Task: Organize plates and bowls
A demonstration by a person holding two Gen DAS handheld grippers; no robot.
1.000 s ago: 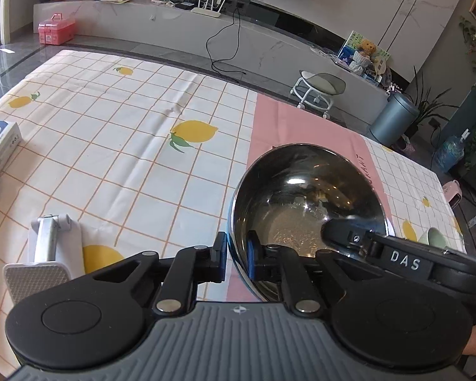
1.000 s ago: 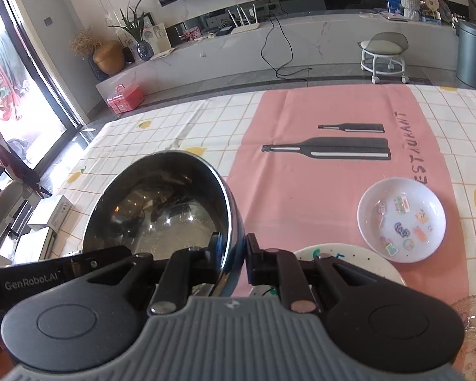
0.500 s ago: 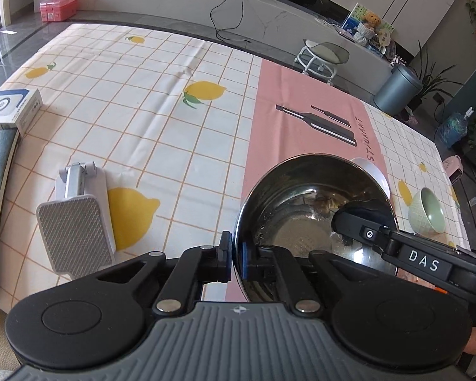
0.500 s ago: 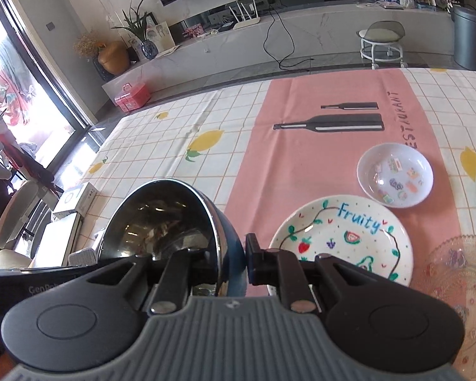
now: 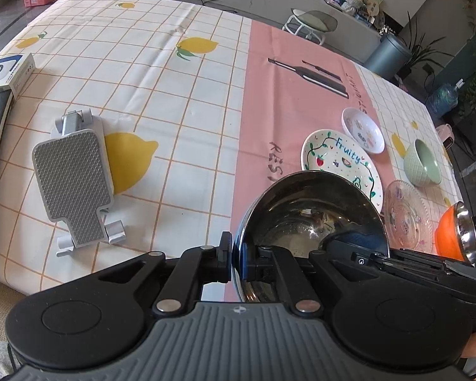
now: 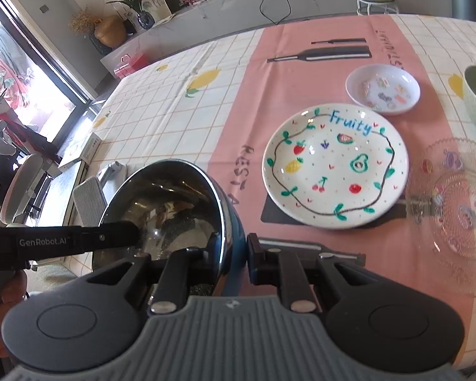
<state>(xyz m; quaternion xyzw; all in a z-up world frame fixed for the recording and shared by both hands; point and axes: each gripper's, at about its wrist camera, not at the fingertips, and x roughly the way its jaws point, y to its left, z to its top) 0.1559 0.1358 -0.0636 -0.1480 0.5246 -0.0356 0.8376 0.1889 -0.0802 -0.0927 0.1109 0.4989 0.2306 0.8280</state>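
I have both grippers, left (image 5: 236,265) and right (image 6: 234,258), clamped on the empty steel bowl's (image 5: 307,219) rim, its mouth tipped upward.

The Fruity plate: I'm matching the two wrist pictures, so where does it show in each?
Left wrist view: the Fruity plate lies right of centre, just beyond the rim of the steel bowl.
Right wrist view: the plate sits right of centre, to the right of the steel bowl.
Shared landmark: the small white dish just beyond the plate.
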